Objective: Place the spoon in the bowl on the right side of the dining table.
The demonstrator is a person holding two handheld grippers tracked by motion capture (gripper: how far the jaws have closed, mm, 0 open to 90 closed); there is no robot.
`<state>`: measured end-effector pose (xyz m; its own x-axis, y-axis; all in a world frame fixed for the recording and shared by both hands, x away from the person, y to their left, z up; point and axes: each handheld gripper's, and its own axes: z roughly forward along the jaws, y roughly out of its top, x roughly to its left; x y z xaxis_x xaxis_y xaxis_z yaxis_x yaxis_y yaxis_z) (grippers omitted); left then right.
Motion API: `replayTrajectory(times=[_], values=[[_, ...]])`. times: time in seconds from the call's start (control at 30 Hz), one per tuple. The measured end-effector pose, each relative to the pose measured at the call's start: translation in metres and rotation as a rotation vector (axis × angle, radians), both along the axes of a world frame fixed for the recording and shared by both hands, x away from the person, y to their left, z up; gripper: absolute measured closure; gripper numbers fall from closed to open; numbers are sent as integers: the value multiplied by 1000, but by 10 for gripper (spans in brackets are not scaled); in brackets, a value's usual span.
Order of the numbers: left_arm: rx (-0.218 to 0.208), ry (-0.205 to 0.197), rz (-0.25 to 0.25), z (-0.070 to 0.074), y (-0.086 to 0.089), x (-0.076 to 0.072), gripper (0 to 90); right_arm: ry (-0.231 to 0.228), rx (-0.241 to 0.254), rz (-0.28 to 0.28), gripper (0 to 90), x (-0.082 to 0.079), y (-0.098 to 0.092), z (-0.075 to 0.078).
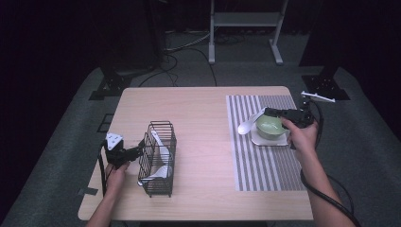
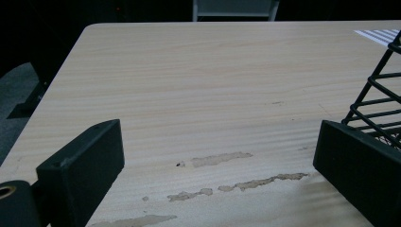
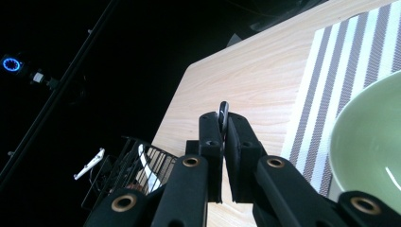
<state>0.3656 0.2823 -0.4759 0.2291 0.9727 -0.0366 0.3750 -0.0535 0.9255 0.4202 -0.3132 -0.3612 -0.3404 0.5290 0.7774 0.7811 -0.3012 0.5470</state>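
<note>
1 bowl [image 1: 270, 126], 3 spoons [image 1: 247, 126], 1 basket [image 1: 157, 158]

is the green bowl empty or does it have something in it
Empty as far as shows: the green bowl shows only bare inner wall in the high view and the right gripper view. Its far bottom is cut off.

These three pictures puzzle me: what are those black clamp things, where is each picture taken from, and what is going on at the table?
No robot here: a person holds a hand-operated gripper in each hand. The high view looks down on the wooden table from above the person's side. The other two pictures come from cameras riding on the grippers, looking along their black jaws.

The left gripper rests beside a black wire basket with white spoons in it; its jaws stand wide open in the left gripper view, nothing between them.

The right gripper is closed on the handle of a white spoon, held by a green bowl. The bowl sits on a white square plate, on a striped placemat.
</note>
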Motion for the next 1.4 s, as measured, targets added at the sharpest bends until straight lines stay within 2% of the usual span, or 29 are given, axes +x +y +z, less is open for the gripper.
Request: replayTrajectory(times=[1.4], values=[[6,-3,-2,0,-1,0,16,2,5,-121,856,-1,-38,-1]])
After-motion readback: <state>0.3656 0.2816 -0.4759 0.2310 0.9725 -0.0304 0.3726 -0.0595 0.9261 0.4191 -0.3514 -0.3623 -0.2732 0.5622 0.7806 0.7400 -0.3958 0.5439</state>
